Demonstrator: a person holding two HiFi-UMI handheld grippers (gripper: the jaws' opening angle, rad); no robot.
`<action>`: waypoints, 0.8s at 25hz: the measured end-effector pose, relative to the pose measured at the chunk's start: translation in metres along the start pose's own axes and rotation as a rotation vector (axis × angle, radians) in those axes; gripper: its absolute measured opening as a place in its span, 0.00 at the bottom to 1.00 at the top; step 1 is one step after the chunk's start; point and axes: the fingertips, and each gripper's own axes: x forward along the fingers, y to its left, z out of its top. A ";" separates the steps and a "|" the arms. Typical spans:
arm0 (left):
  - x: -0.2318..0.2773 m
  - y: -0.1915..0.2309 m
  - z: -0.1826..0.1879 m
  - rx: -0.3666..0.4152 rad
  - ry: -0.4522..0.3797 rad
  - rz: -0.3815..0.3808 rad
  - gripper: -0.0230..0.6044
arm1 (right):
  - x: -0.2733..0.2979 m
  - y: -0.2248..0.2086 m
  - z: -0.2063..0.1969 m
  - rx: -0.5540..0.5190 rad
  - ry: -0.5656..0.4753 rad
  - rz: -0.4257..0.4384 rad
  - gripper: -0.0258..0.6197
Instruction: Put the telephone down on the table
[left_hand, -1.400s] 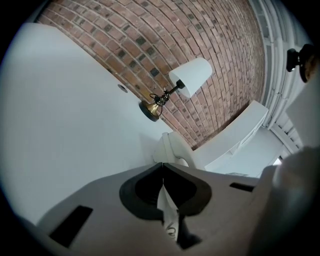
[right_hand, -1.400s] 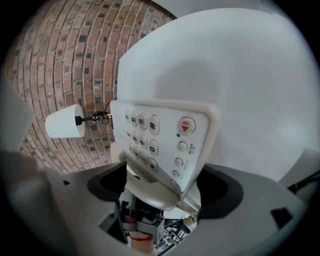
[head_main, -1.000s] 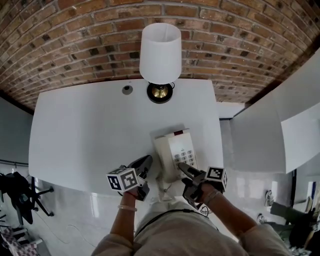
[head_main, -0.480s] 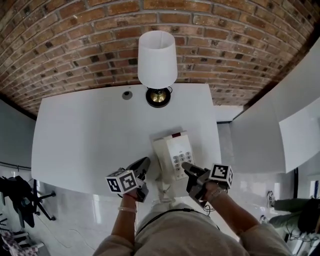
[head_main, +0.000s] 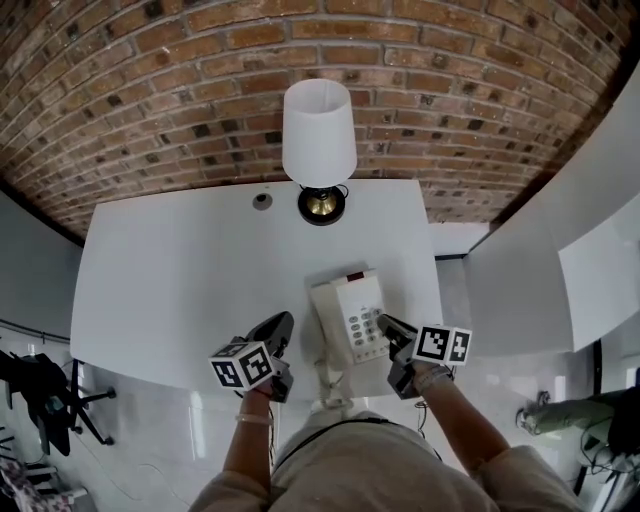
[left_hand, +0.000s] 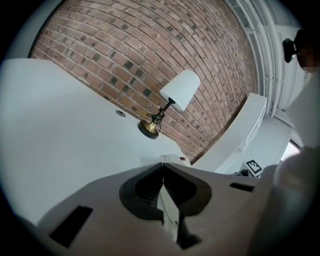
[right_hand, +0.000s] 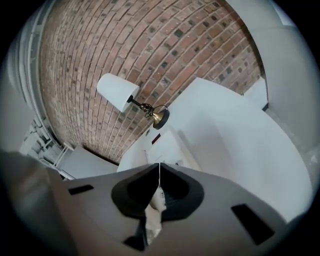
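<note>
**Q:** What does the head view show?

**A:** It looks steeply down on a white surface (head_main: 180, 270) set against a red brick wall (head_main: 200, 100). A table lamp (head_main: 320, 140) with a white shade and a brass base stands at the far edge, in the upper centre of the frame. (A small round hole (head_main: 262, 200) sits in the surface just left of the lamp's base.)

**Q:** Where is the telephone?

**A:** The cream telephone (head_main: 350, 318) lies flat on the surface, keypad up, in the lower centre-right of the frame. It is close to the near edge and the right edge. Its cord (head_main: 327, 375) hangs off the near edge.

**Q:** And the two grippers?

**A:** They flank the telephone. The left gripper (head_main: 279, 325) is just beside the telephone's lower left, with a gap between them. Its fingers are pressed together and hold nothing. The right gripper (head_main: 386, 326) is at the telephone's lower right corner, with its tips over the edge of the keypad. Whether it touches the telephone cannot be told. Its fingers have just been closing and now meet tip to tip, with nothing between them.

**Q:** What do the gripper views show?

**A:** In each one the telephone lies beyond the joined fingertips, with the lamp and the brick wall behind it.
</note>
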 end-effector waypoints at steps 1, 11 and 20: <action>-0.002 0.001 0.004 0.015 -0.010 0.013 0.05 | 0.000 -0.001 0.003 -0.042 -0.006 -0.007 0.05; -0.026 0.008 0.038 0.218 -0.101 0.137 0.05 | -0.020 0.006 0.047 -0.466 -0.146 -0.009 0.05; -0.052 0.003 0.071 0.358 -0.234 0.201 0.05 | -0.041 0.023 0.085 -0.721 -0.263 -0.049 0.05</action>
